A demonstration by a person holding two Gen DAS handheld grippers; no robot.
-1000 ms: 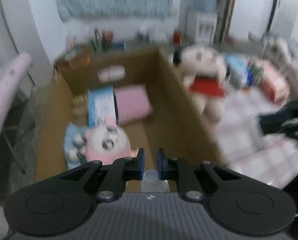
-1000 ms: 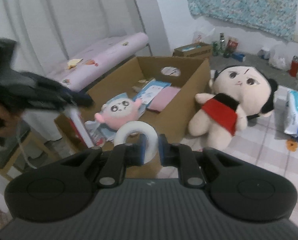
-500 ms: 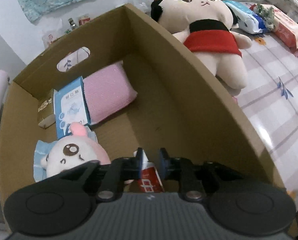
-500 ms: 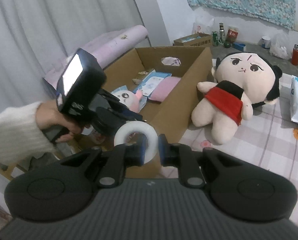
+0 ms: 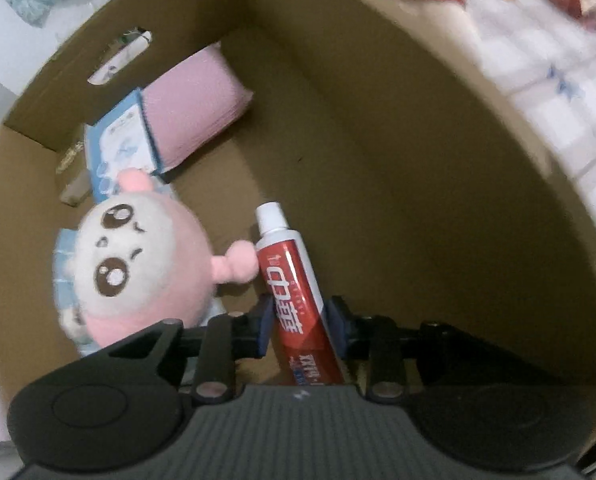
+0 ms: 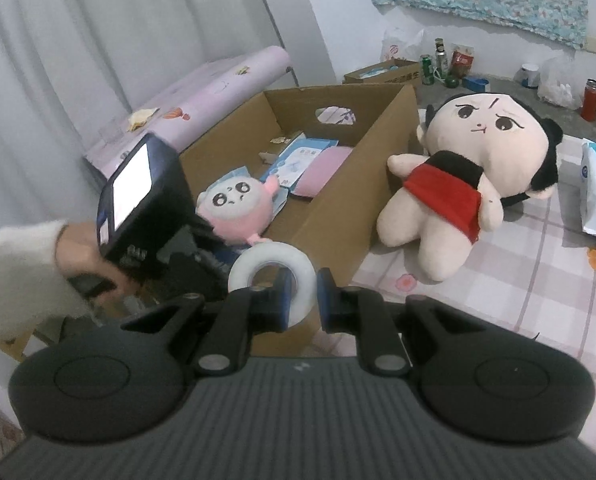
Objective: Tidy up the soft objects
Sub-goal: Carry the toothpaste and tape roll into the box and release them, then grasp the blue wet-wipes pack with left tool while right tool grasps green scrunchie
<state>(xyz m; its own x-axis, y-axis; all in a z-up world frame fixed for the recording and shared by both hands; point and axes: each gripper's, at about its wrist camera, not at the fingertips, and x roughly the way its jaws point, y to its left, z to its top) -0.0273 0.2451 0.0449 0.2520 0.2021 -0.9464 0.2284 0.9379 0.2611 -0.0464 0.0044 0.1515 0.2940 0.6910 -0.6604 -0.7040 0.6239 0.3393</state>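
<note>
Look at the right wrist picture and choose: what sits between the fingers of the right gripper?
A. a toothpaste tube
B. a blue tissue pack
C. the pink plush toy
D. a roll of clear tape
D: the right gripper has its fingers closed on the rim of a whitish roll of tape, just in front of the camera.

A red-and-white toothpaste tube (image 5: 294,292) lies, apparently flat, in the cardboard box (image 5: 377,140) beside a pink plush (image 5: 138,268).
</note>
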